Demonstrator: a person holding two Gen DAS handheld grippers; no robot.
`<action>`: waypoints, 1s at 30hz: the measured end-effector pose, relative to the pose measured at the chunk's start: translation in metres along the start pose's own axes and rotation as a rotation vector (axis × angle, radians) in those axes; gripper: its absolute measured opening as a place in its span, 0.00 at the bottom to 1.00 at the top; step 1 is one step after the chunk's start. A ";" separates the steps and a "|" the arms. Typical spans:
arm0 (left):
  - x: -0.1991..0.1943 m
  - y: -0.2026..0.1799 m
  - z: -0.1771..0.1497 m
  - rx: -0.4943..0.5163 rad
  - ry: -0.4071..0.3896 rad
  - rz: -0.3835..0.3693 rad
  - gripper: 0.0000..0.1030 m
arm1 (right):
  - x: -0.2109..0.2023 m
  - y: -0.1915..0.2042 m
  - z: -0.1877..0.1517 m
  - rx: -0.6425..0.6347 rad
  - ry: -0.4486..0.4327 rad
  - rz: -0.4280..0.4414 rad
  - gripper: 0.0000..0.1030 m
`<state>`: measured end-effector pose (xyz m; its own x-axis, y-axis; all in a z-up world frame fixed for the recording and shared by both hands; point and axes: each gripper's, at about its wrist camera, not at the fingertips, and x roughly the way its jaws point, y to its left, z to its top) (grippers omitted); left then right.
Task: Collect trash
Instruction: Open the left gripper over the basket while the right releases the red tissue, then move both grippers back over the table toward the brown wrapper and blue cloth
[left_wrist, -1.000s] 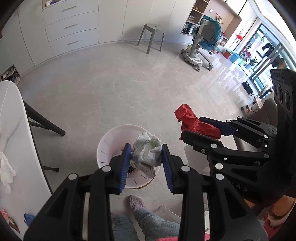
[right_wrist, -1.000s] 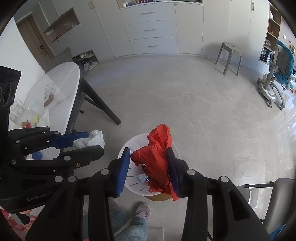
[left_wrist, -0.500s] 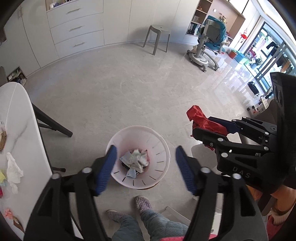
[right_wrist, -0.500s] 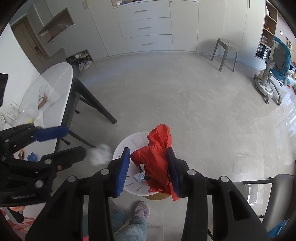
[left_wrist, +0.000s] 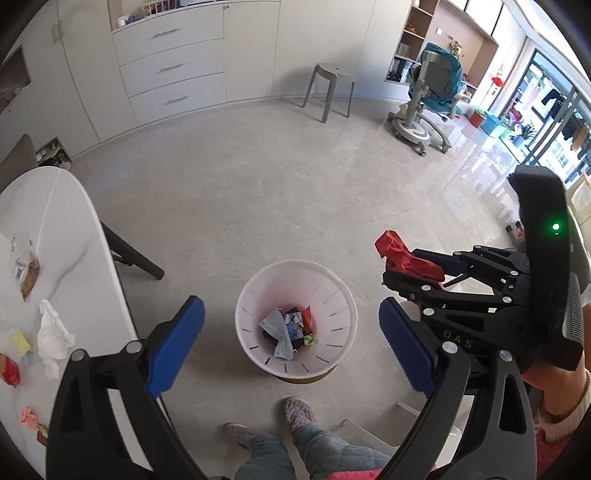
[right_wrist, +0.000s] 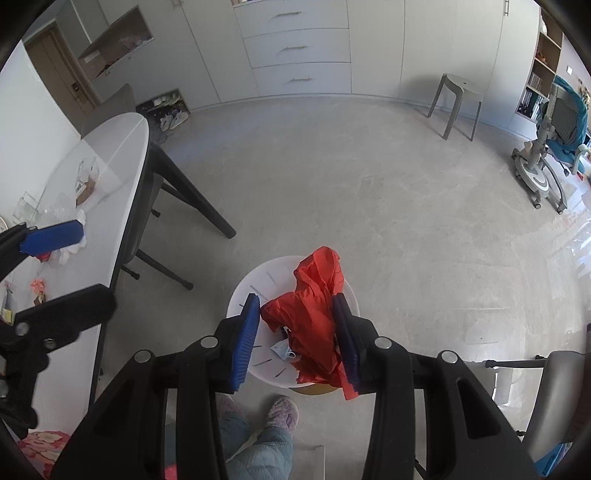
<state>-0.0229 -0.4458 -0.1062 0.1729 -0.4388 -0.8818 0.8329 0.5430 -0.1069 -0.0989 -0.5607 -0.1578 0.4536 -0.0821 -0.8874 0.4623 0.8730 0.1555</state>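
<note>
Red wrapper (right_wrist: 317, 328) pinched in right gripper (right_wrist: 295, 332) above white bin (left_wrist: 258, 295); left gripper (left_wrist: 291, 343) just opened wide, empty, over bin.

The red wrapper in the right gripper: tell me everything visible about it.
The red wrapper is a crumpled sheet of thin, glossy, plastic-looking film, orange-red. It is pinched between the blue pads of the right gripper, one end sticking up past the fingertips and a ragged tail hanging below. It hangs above the white slotted bin on the floor, not yet dropped. The left wrist view shows it bunched at the fingertips.
</note>
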 end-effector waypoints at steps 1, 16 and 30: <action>-0.003 0.003 0.000 -0.005 -0.003 0.009 0.90 | 0.003 0.003 0.001 -0.006 0.005 0.005 0.41; -0.032 0.051 -0.015 -0.119 -0.027 0.088 0.92 | 0.023 0.035 0.008 -0.062 0.033 -0.026 0.96; -0.069 0.112 -0.053 -0.251 -0.076 0.149 0.92 | -0.006 0.112 0.028 -0.172 -0.021 0.034 0.97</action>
<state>0.0307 -0.3165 -0.0814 0.3303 -0.3883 -0.8603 0.6413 0.7611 -0.0973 -0.0285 -0.4764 -0.1232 0.4836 -0.0592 -0.8733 0.3099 0.9447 0.1076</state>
